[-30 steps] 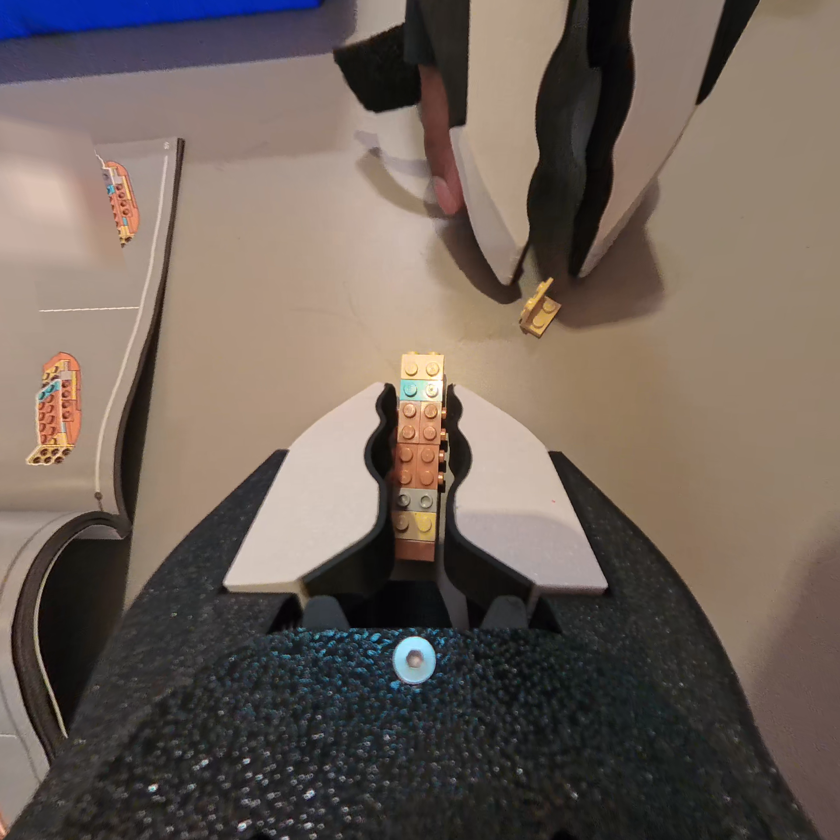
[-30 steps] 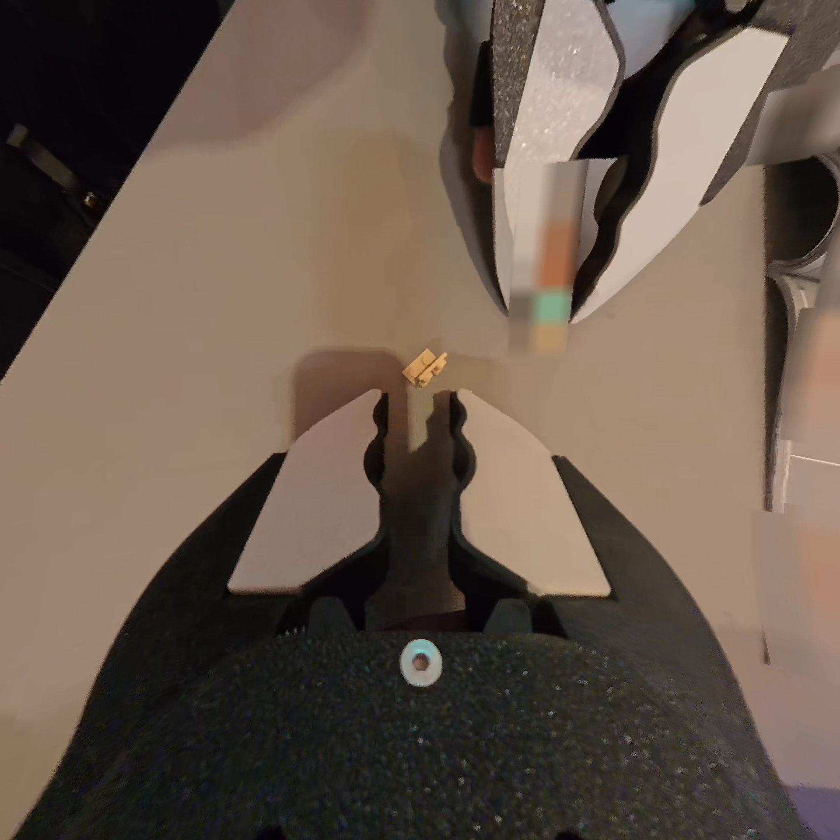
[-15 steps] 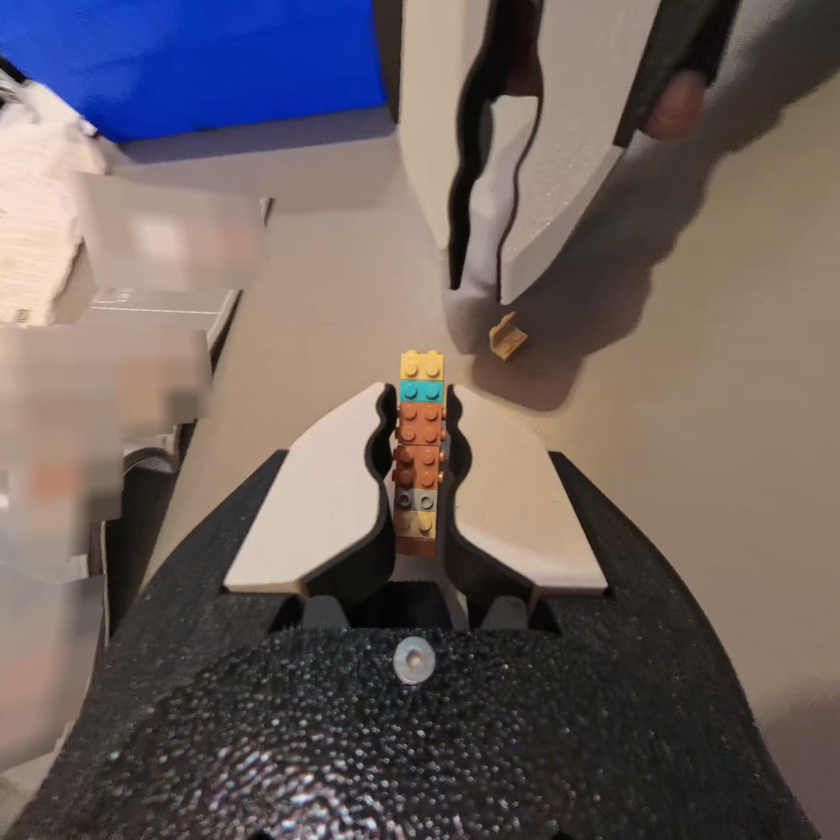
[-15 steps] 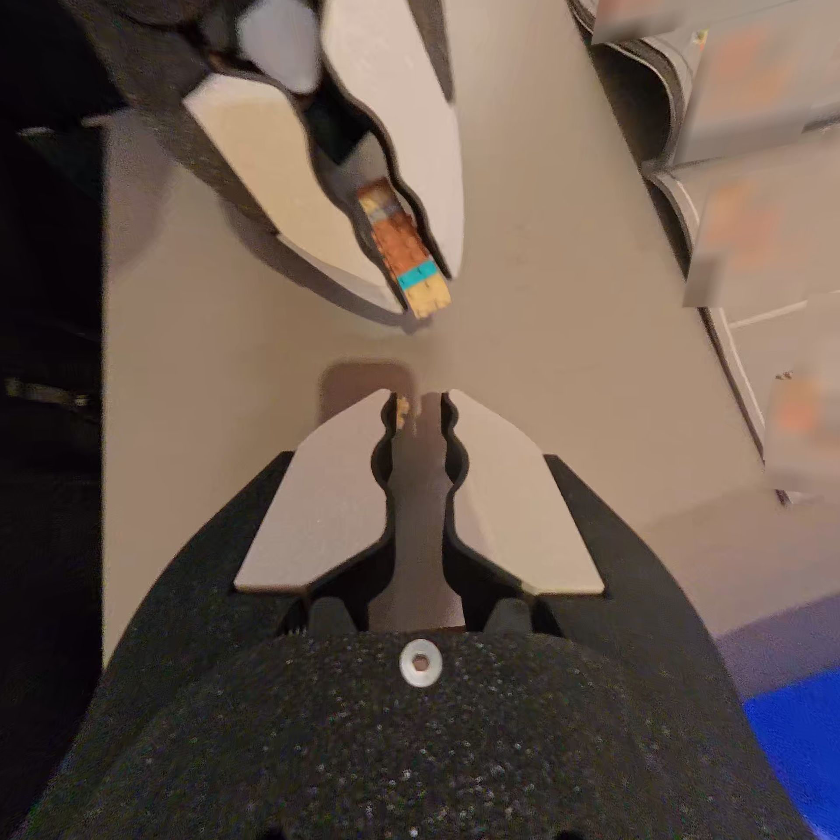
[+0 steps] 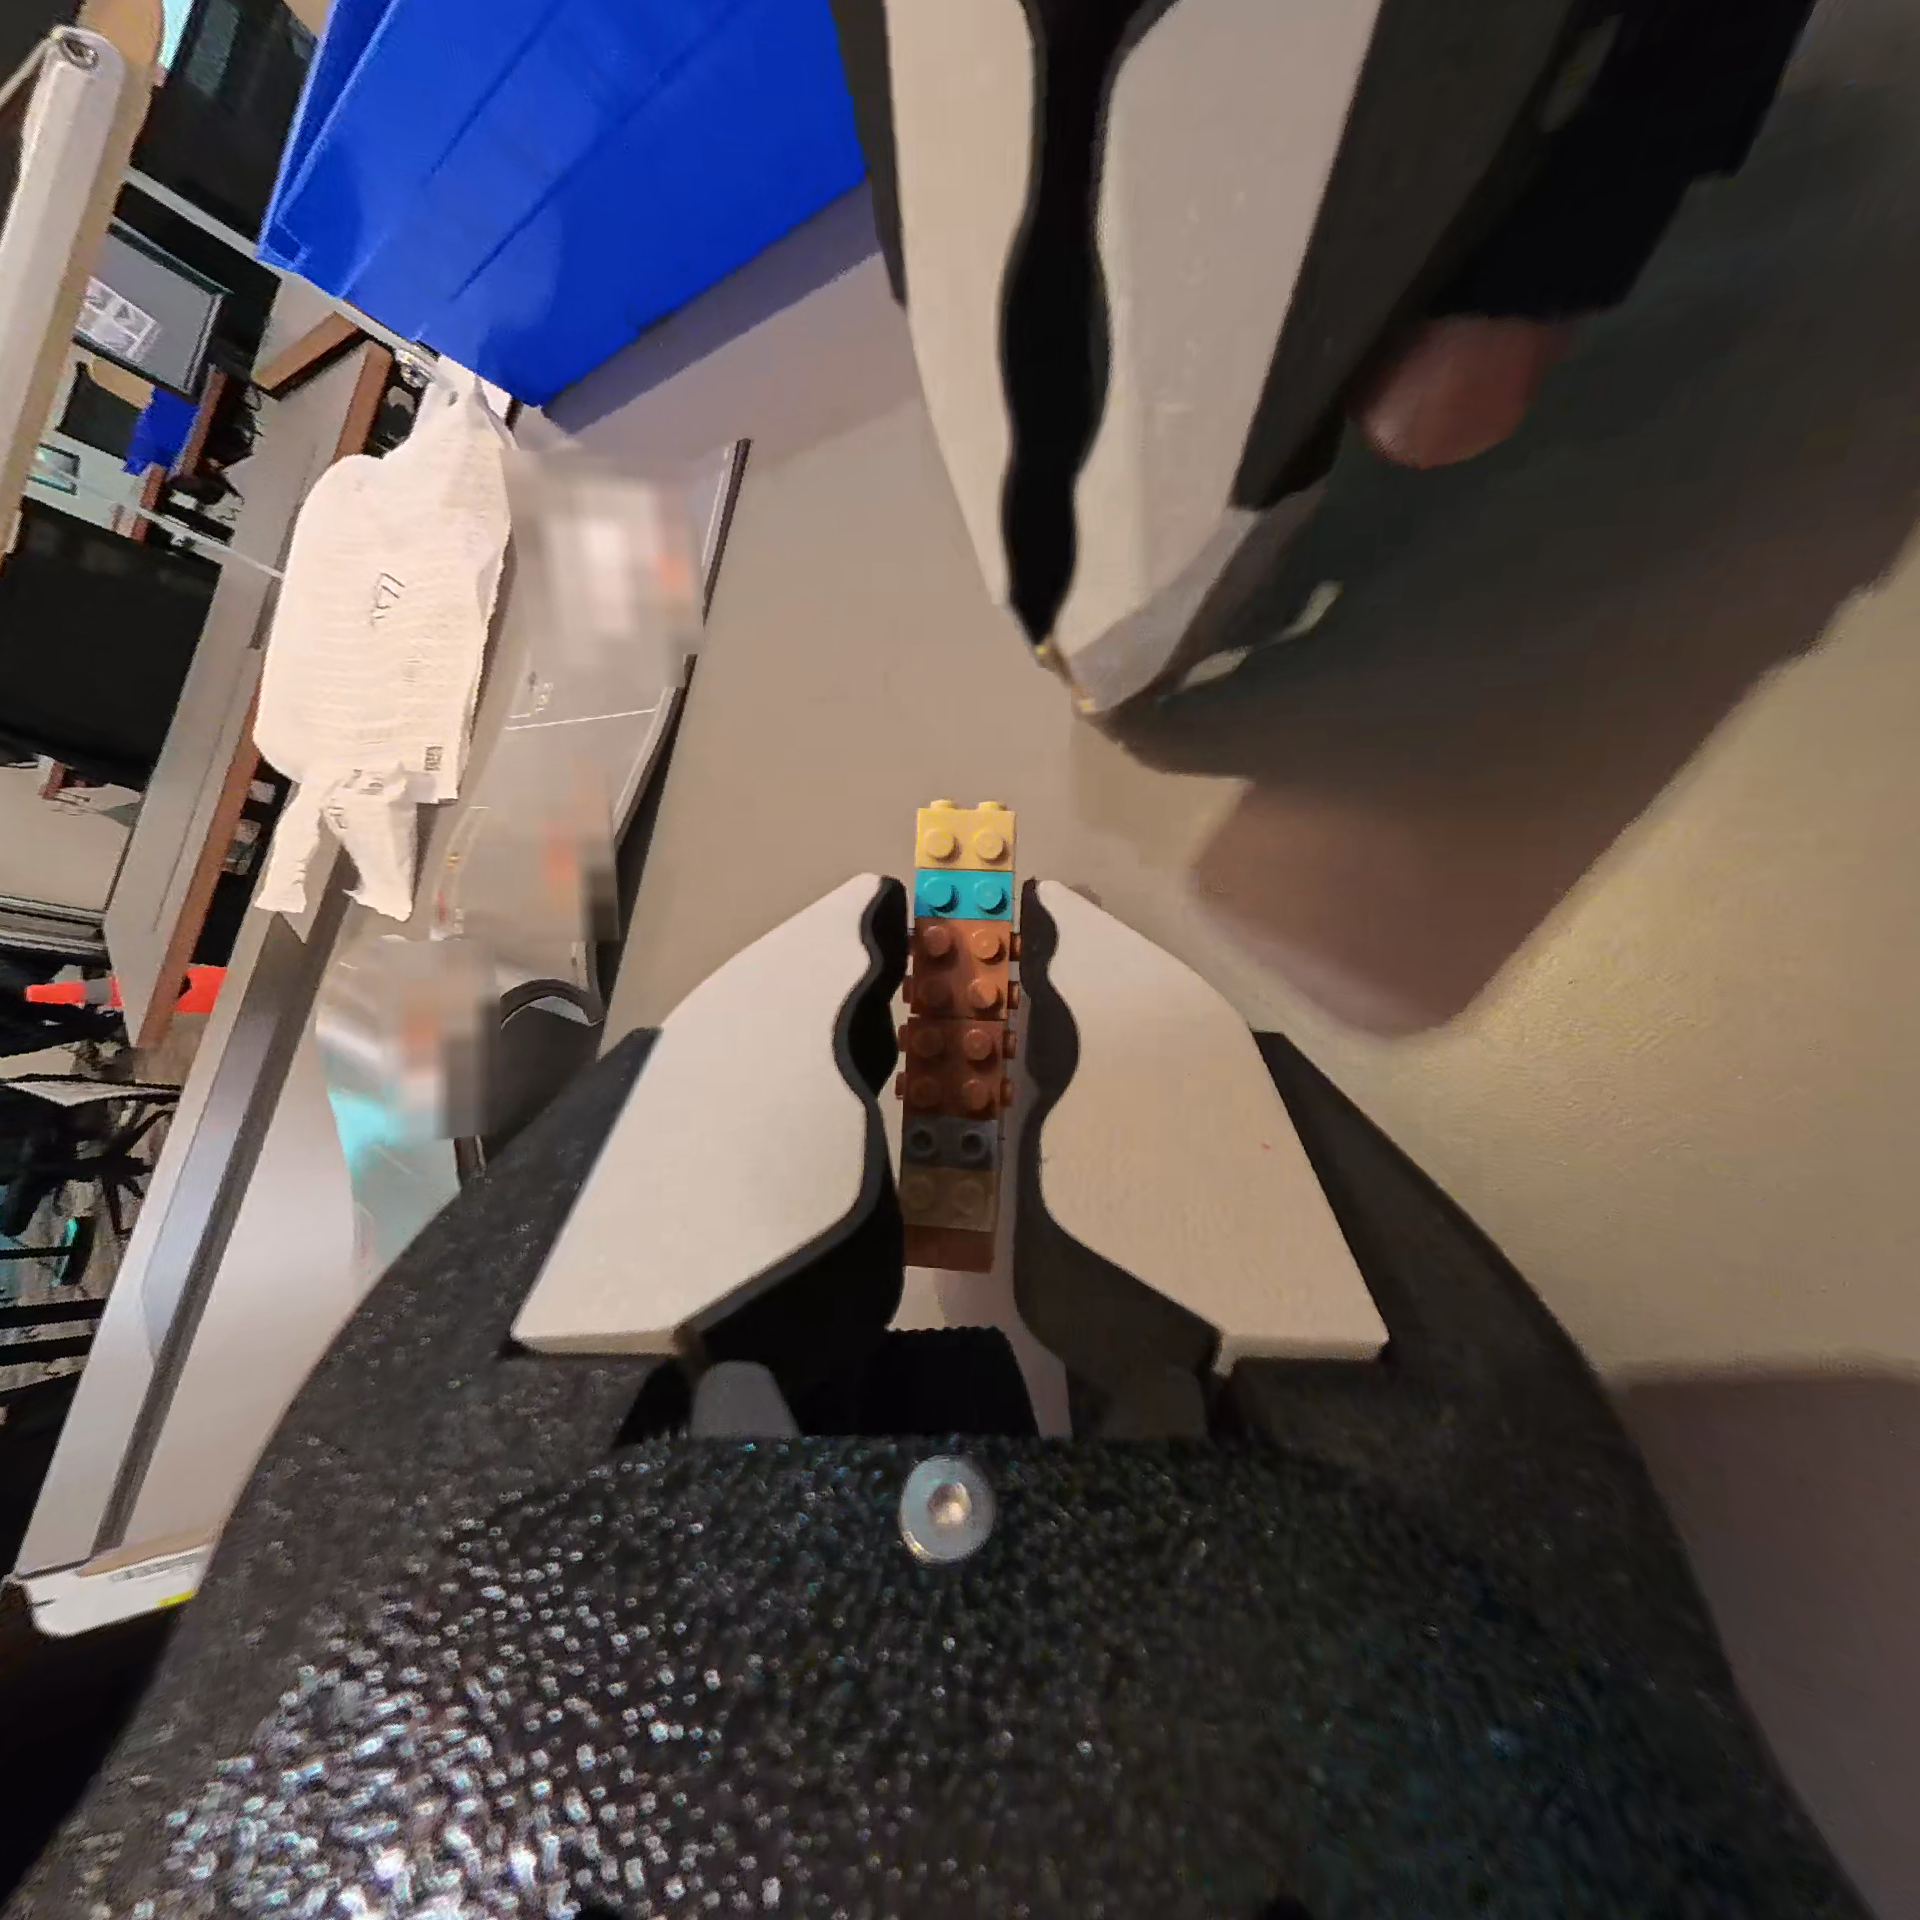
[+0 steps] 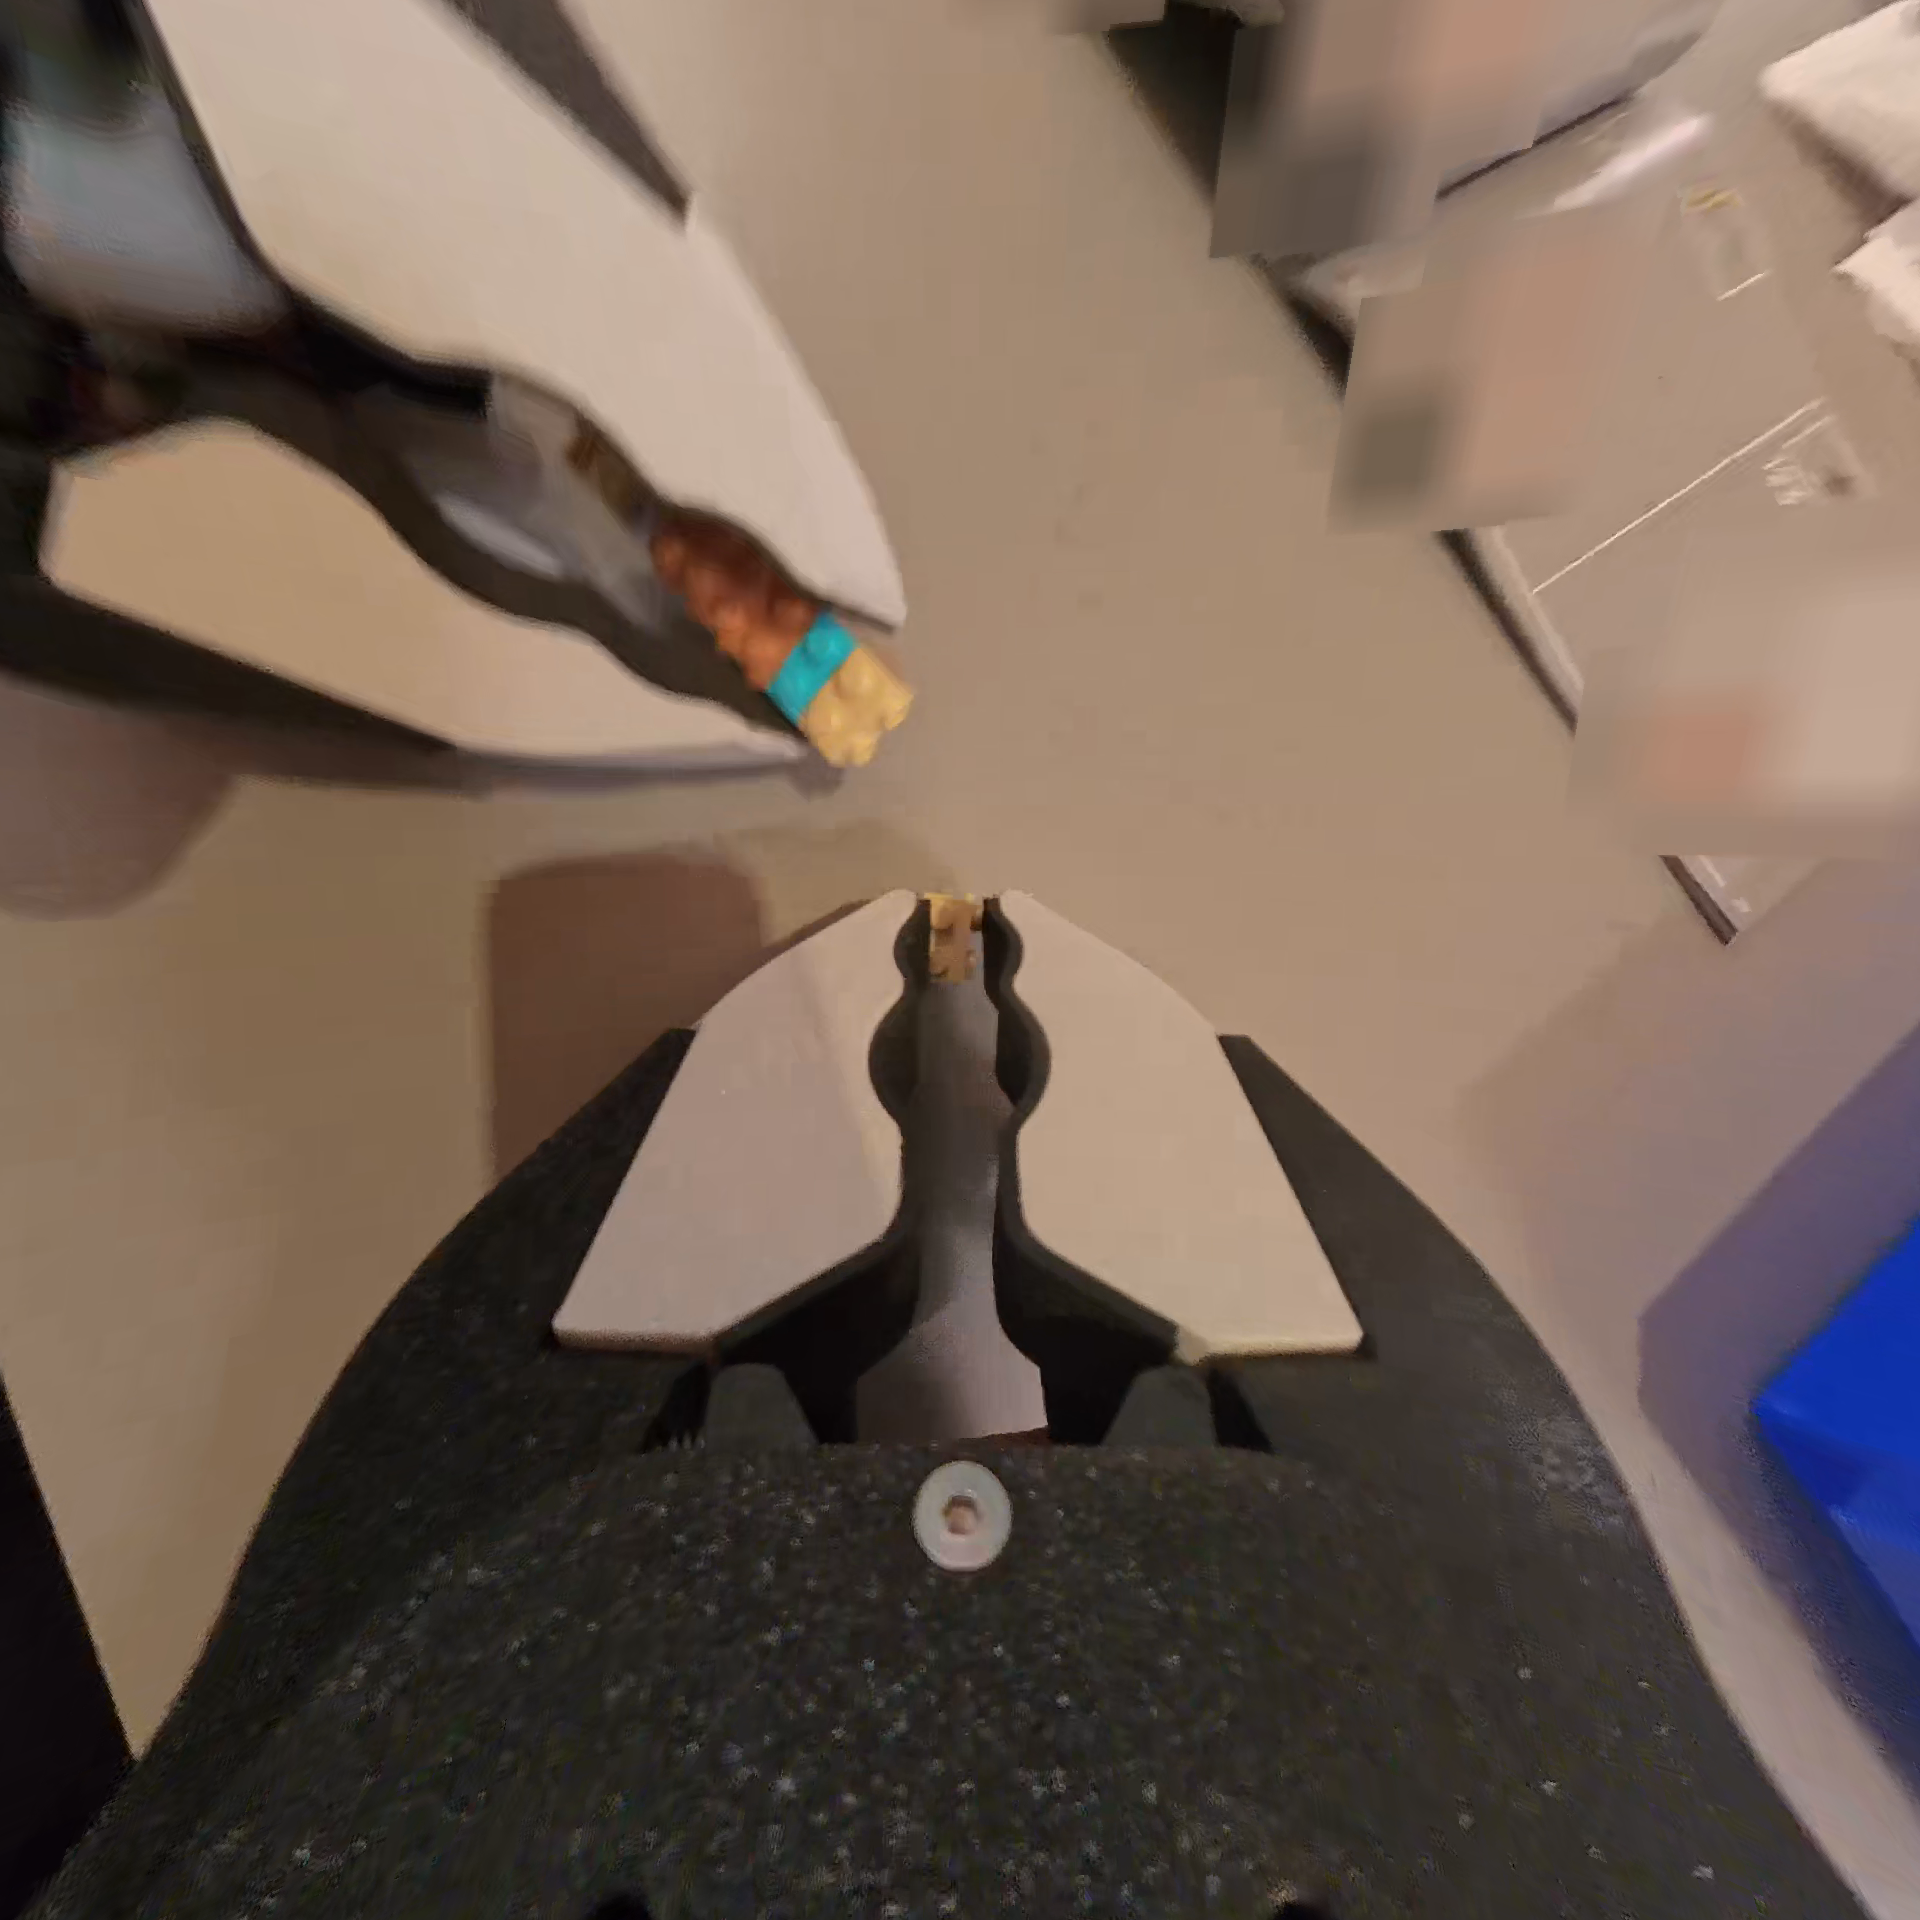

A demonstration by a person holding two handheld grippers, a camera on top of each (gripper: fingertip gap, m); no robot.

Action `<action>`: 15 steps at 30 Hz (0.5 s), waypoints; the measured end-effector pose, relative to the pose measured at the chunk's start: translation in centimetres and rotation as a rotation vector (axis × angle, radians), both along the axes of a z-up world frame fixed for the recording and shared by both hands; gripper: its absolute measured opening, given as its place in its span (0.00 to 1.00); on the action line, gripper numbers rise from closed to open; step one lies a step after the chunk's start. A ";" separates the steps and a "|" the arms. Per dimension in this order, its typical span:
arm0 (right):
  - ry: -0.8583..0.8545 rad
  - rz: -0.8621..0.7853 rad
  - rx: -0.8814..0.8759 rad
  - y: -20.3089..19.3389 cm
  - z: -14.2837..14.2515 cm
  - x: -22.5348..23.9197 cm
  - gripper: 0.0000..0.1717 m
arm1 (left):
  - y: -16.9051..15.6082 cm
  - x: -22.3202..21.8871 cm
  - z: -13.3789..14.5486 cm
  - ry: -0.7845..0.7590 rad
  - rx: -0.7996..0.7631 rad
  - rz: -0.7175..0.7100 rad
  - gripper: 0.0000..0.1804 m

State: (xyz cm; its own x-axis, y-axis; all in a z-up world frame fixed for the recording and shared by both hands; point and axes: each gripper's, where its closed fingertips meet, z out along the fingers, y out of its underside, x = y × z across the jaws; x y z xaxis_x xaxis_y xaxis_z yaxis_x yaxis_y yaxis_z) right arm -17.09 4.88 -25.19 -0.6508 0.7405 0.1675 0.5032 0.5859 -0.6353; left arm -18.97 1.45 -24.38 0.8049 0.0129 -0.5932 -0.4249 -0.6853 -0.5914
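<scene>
We see the left gripper (image 5: 964,902) clamped on a brick strip (image 5: 961,1029), long axis running out along its fingers, tan and teal end poking past the tips, while the right gripper (image 6: 954,914) pinches a small tan piece (image 6: 952,937) at its very tips. From the right wrist view, strip's tan end (image 6: 862,709) lies up-left of that piece, near but apart. A second ago the tan piece lay loose on the grey table (image 6: 1143,623) and right jaws stood wider, left hold unchanged
</scene>
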 end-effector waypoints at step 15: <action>0.150 -0.135 -0.336 -2.8 3.4 -1.0 0.05 | 0.9 0.4 0.4 -0.131 0.081 0.070 0.11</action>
State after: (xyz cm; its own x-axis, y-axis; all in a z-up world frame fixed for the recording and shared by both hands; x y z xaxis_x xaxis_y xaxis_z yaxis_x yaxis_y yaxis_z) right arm -18.05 2.04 -21.75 -0.5309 0.8474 -0.0130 0.4484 0.2679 -0.8527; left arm -18.57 2.36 -24.00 0.8710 0.1149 -0.4777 -0.2933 -0.6583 -0.6932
